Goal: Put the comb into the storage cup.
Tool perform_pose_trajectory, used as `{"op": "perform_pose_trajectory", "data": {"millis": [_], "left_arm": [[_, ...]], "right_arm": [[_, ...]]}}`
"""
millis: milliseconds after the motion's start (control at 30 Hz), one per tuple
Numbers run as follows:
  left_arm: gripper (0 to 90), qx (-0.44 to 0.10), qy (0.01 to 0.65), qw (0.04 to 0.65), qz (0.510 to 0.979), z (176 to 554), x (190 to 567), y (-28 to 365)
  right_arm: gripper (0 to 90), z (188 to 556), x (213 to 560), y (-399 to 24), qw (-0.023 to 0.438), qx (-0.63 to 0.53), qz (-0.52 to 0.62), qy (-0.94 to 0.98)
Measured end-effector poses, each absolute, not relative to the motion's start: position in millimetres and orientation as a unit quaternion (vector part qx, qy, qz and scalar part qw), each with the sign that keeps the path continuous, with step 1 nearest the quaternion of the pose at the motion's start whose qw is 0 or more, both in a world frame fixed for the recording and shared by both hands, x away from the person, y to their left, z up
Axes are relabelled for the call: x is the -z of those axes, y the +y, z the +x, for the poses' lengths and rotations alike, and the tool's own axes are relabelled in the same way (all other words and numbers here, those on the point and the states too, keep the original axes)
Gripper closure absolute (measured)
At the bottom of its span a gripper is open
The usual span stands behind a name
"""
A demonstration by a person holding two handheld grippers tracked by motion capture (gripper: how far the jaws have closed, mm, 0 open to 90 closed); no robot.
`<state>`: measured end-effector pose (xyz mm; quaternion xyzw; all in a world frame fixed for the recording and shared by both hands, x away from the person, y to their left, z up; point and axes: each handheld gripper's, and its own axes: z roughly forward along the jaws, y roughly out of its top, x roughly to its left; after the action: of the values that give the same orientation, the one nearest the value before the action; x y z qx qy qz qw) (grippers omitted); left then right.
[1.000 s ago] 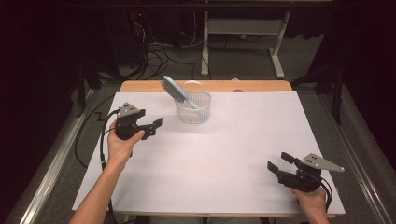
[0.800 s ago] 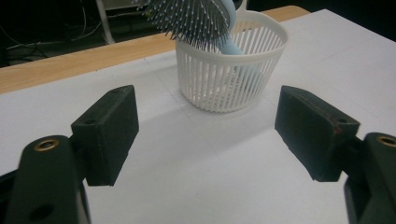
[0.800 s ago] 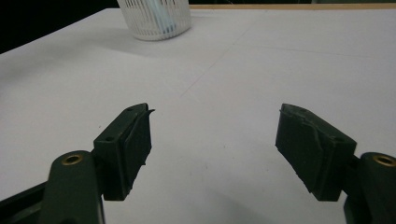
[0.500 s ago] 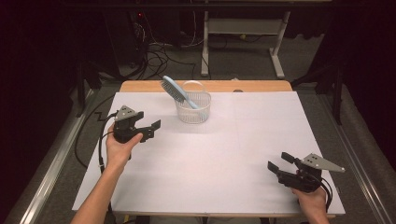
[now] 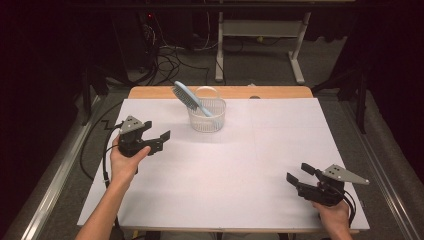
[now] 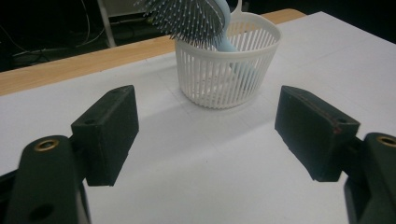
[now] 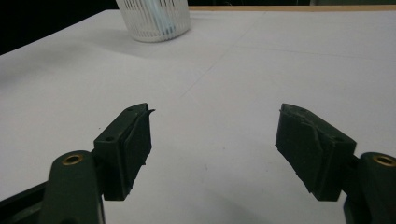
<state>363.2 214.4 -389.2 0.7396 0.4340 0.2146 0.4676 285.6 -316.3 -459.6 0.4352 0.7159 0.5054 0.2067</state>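
A white slatted basket (image 5: pixel 206 116) stands at the far middle of the white table cover (image 5: pixel 240 165). A light blue hairbrush (image 5: pixel 186 96) leans in it, handle down and bristle head sticking out up-left. My left gripper (image 5: pixel 161 141) hovers open to the basket's left and points toward it, with nothing between the jaws. In the left gripper view the open gripper (image 6: pixel 205 100) frames the basket (image 6: pixel 224 74) and the brush head (image 6: pixel 191 18). My right gripper (image 5: pixel 299 173) is open and empty near the front right edge. In the right gripper view it (image 7: pixel 215 112) faces bare cover, with the basket (image 7: pixel 154 21) far off.
A strip of bare wood (image 5: pixel 280 92) runs along the table's far edge behind the basket. Beyond it, cables (image 5: pixel 170 55) lie on the dark floor beside white desk legs (image 5: pixel 297 55). A metal rail (image 5: pixel 55 185) runs along the table's left side.
My left gripper has drifted slightly left and toward the person, away from the basket. The right gripper, basket and brush have not moved.
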Motion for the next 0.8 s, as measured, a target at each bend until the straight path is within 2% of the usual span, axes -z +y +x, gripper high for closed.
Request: {"op": "perform_pose_trajectory", "data": {"millis": [800], "left_arm": [[22.4,-0.215,0.437,0.478,0.731,345,399,226]], "right_arm": [[27.4,286,460,-317,0.204,-0.507,0.439,0.713]]}}
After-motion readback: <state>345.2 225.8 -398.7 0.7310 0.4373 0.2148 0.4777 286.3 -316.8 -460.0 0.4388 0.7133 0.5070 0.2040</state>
